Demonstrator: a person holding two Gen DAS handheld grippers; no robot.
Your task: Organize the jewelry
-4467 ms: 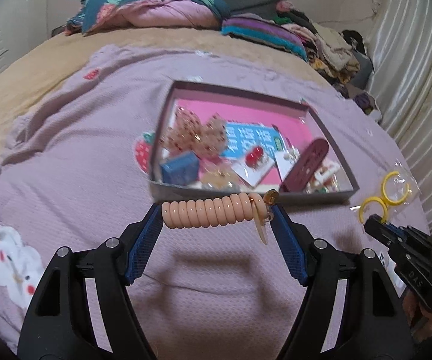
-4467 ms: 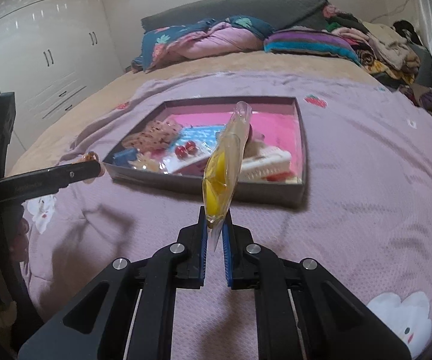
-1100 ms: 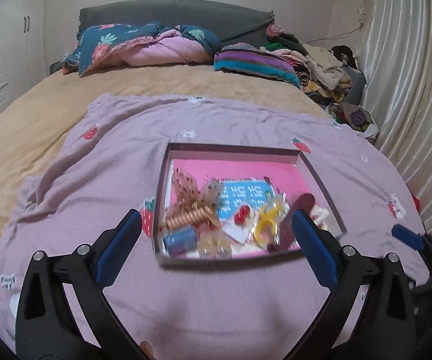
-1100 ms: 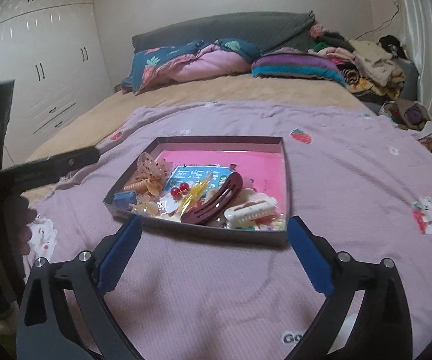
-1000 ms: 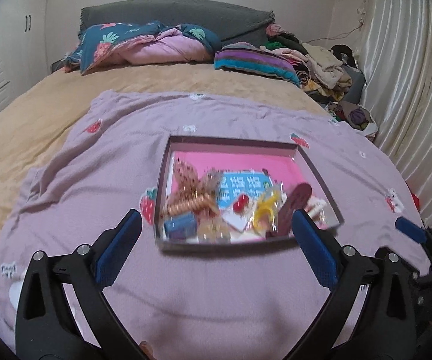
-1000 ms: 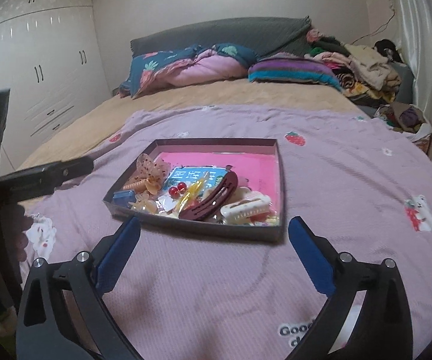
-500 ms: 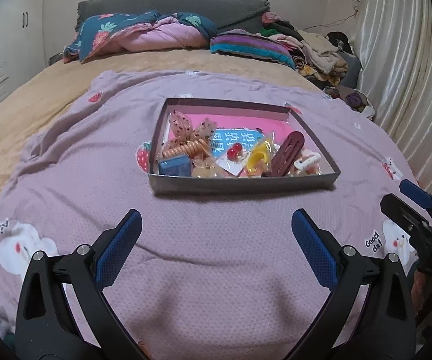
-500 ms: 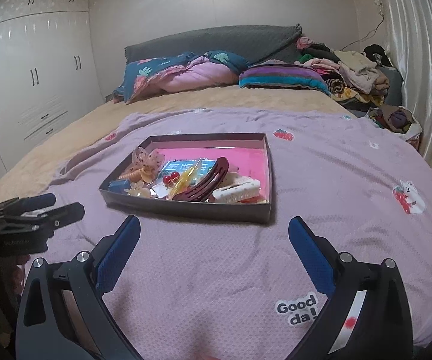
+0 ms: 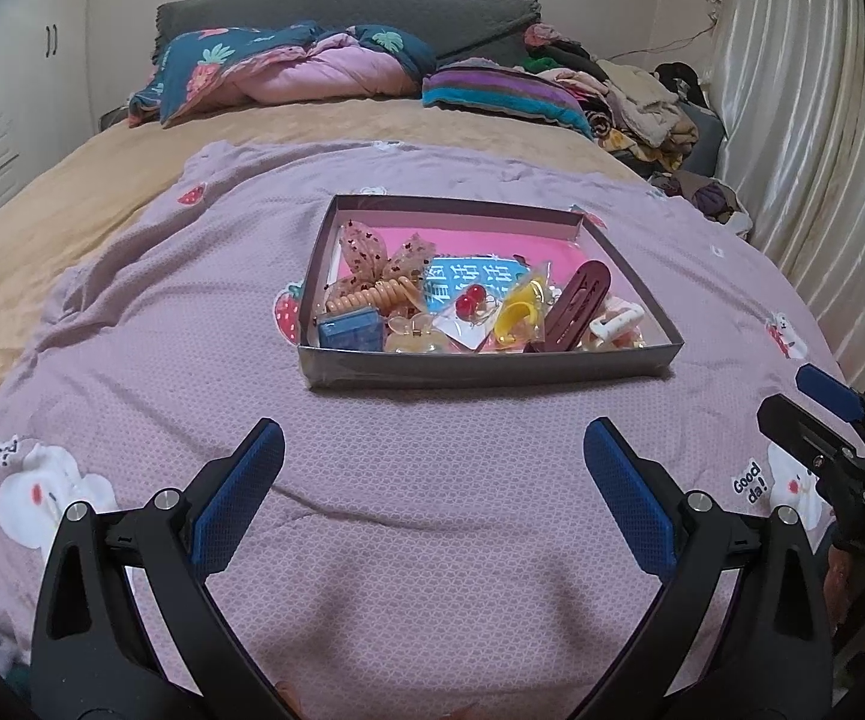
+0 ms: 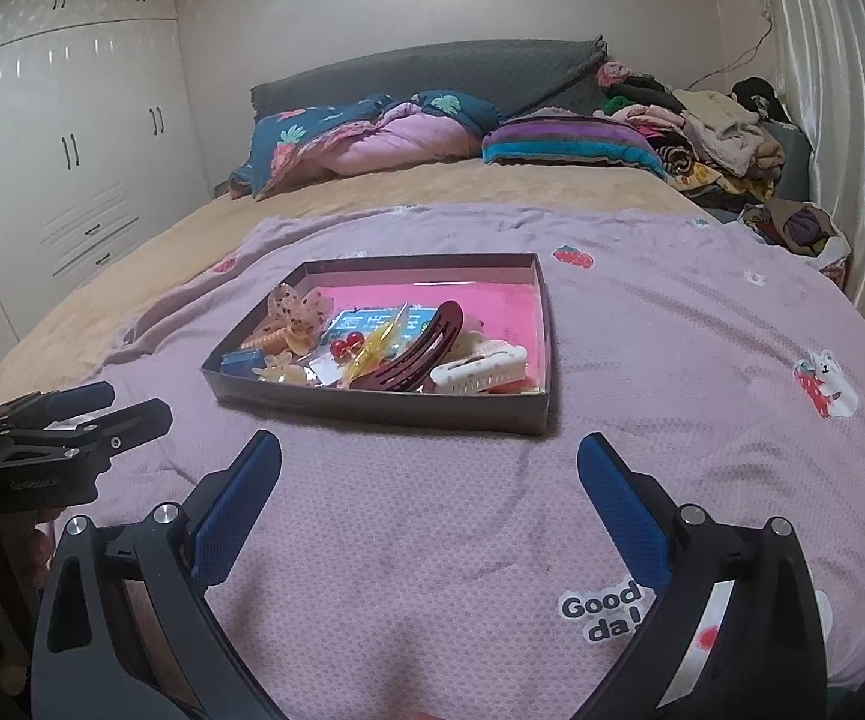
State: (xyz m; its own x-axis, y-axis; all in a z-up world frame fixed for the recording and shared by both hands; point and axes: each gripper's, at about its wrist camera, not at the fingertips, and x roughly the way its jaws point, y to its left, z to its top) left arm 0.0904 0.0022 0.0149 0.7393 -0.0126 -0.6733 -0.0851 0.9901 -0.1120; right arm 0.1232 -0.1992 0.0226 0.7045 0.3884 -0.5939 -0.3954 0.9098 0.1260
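Observation:
A shallow grey box with a pink floor (image 9: 486, 369) (image 10: 372, 405) sits on the purple blanket. It holds a peach coil hair tie (image 9: 372, 295), a yellow packet of rings (image 9: 519, 312) (image 10: 375, 348), a dark red hair clip (image 9: 576, 306) (image 10: 417, 348), a spotted bow (image 9: 381, 255), a blue box (image 9: 351, 330), red cherries (image 9: 468, 303) and a white clip (image 10: 480, 366). My left gripper (image 9: 432, 462) is open and empty, well short of the box. My right gripper (image 10: 429, 468) is open and empty, also short of it.
The purple blanket (image 9: 432, 480) covers the bed's near part. Pillows and folded quilts (image 9: 288, 69) lie at the headboard, a clothes pile (image 9: 630, 96) at the far right. A curtain (image 9: 822, 120) hangs on the right, white wardrobes (image 10: 60, 162) on the left.
4.5 s ago the left gripper held the coil hair tie and the right held the yellow packet; both now lie in the box. Both grippers have opened and drawn back and lower.

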